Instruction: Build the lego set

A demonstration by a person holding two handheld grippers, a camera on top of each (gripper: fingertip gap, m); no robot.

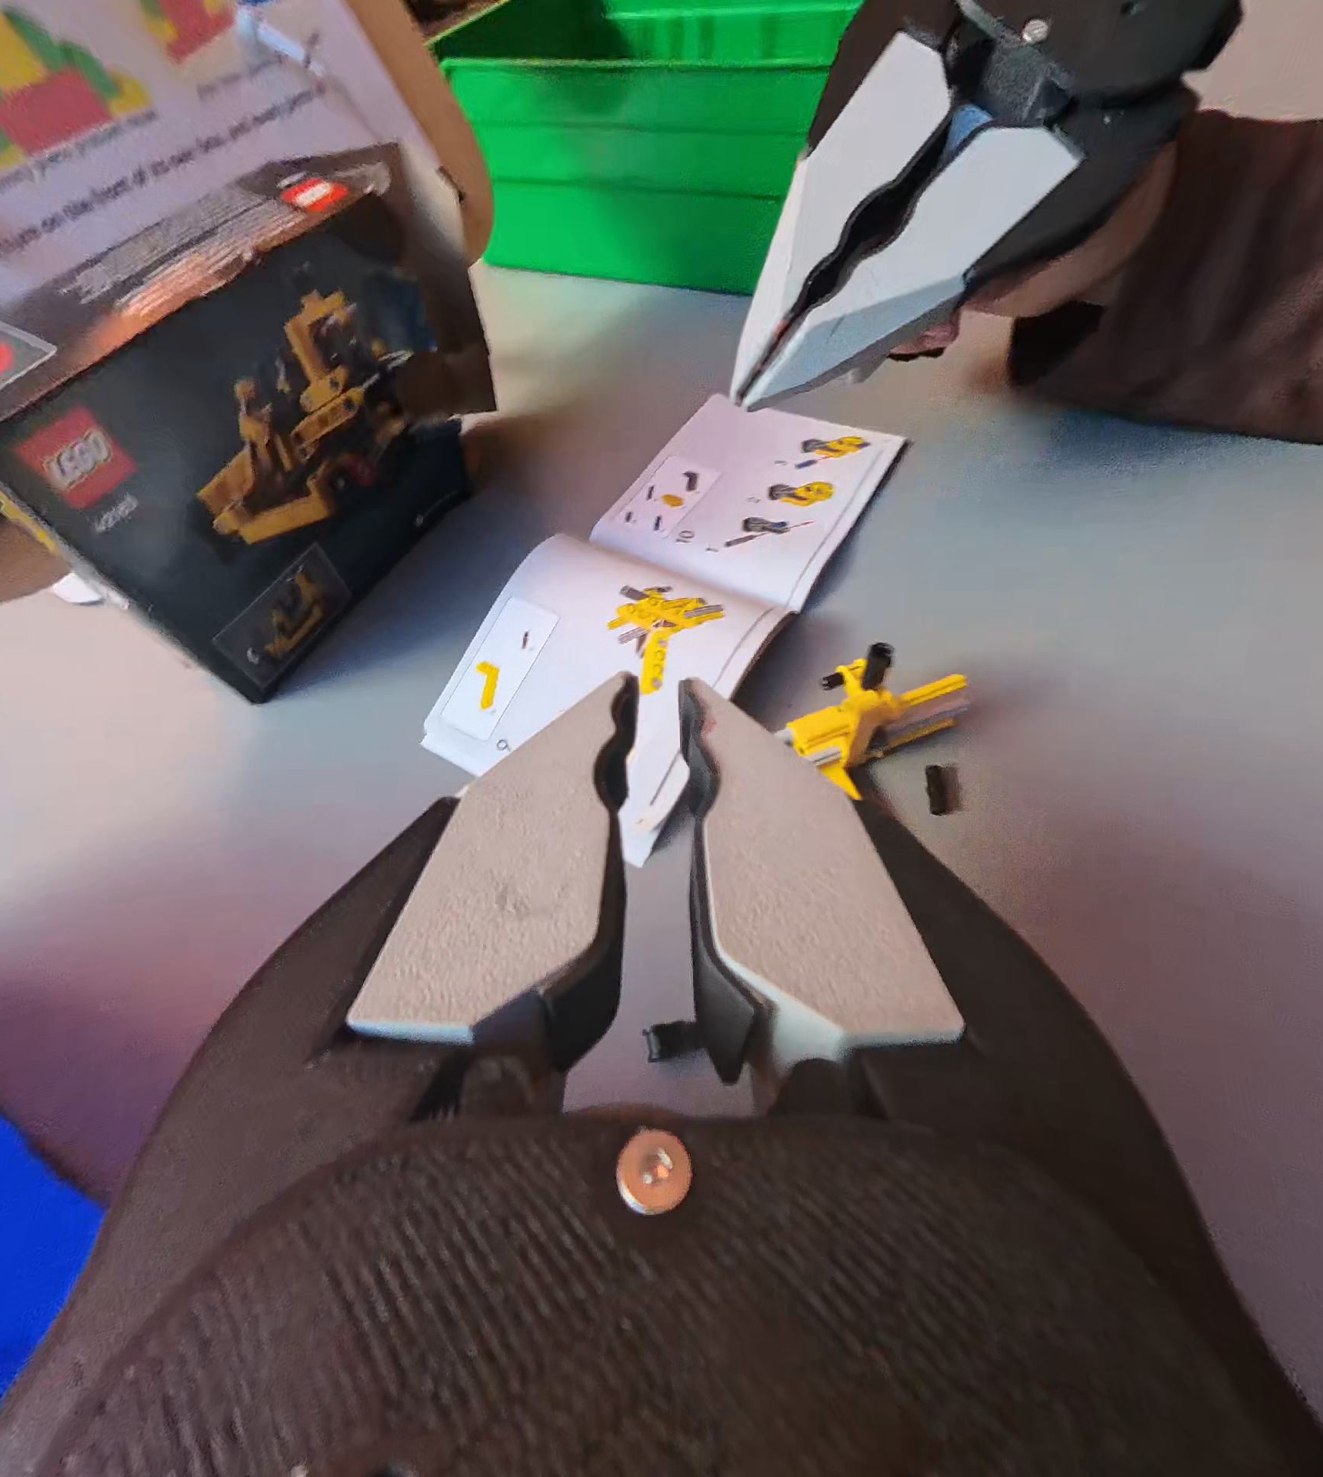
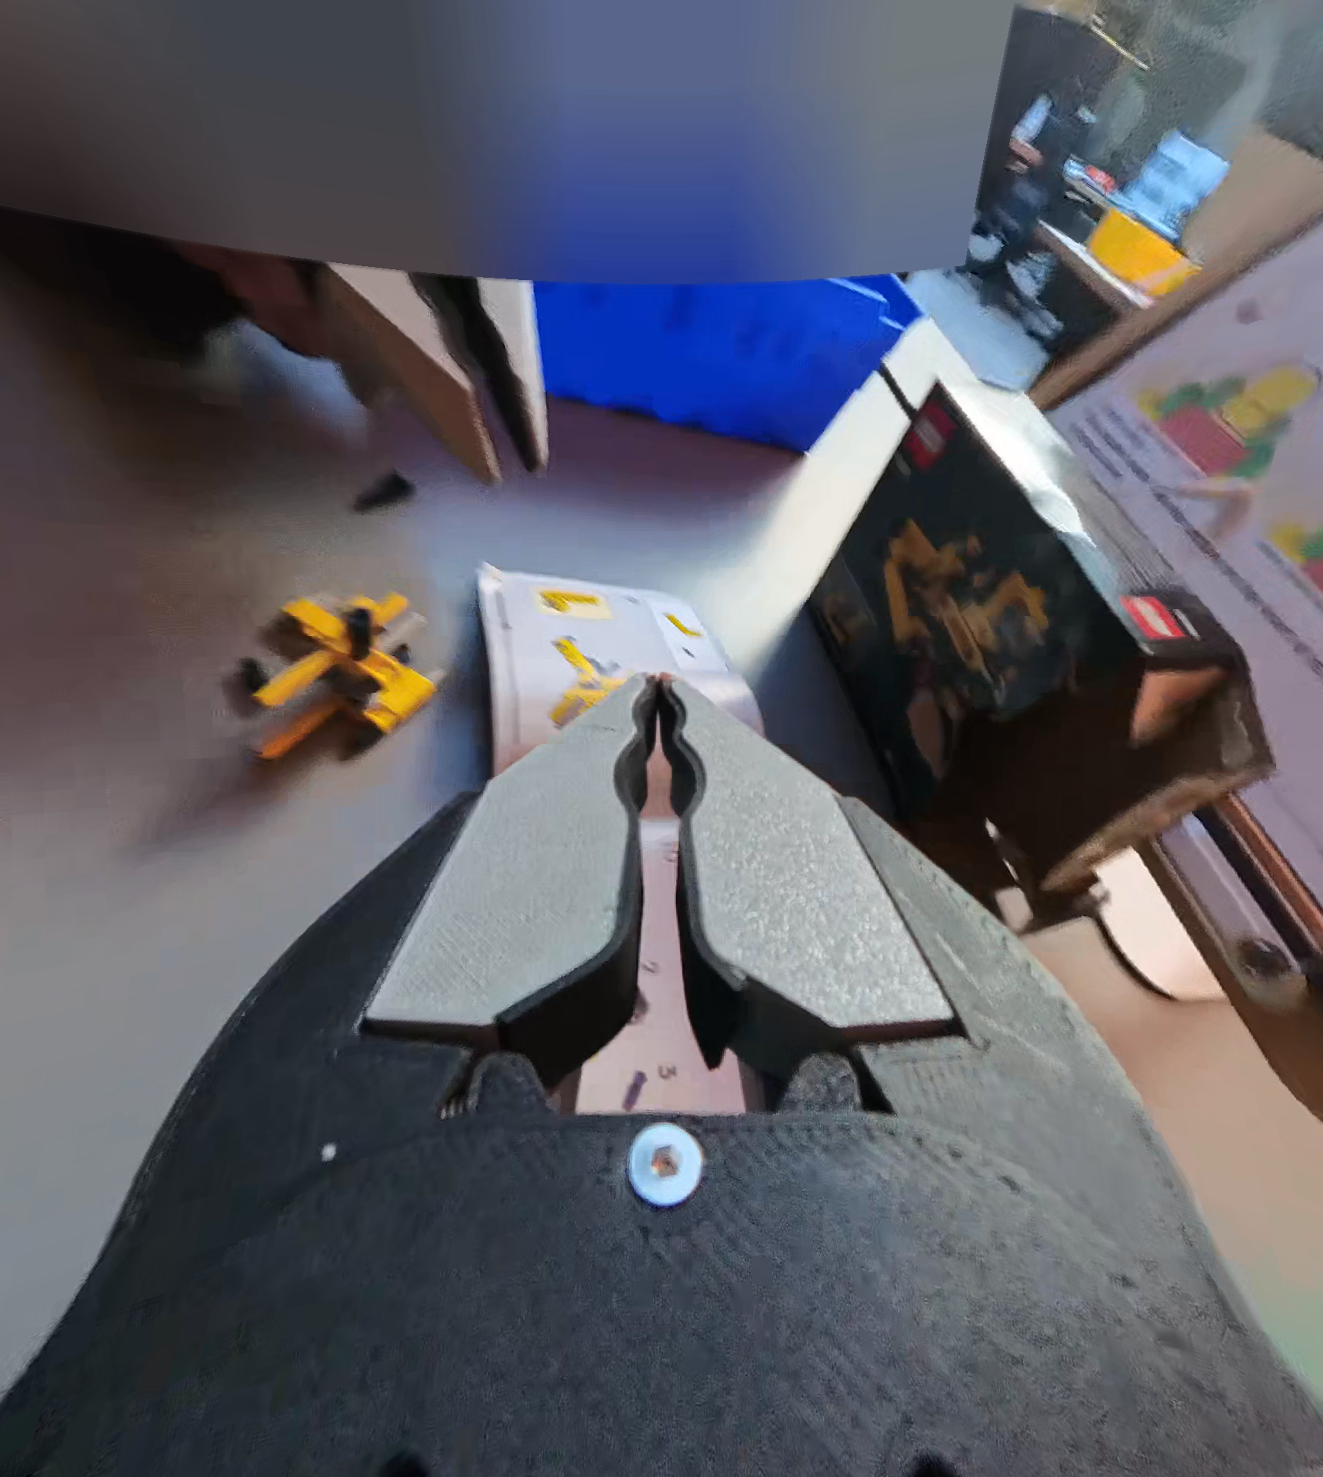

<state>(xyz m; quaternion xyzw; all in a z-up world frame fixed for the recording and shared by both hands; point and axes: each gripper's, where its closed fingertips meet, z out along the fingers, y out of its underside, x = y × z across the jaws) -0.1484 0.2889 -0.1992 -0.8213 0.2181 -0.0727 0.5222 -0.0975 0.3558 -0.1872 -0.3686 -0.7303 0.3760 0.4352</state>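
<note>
Two tools over the booklet (image 1: 666,575): left tool (image 1: 657,689) slightly parted, right tool (image 2: 657,681) closed.

The left tool (image 1: 658,691) points forward with its fingertips slightly apart and bare; the right tool (image 2: 658,679) points down, fingertips pressed together.

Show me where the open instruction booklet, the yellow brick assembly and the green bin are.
instruction booklet (image 1: 562,639): left wrist view, near page.
yellow brick assembly (image 1: 866,715): left wrist view, yellow middle.
green bin (image 1: 626,160): left wrist view, front wall.

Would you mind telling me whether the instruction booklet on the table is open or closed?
Open. The booklet lies spread on the table with two printed pages facing up, curving at the spine between them.
</note>
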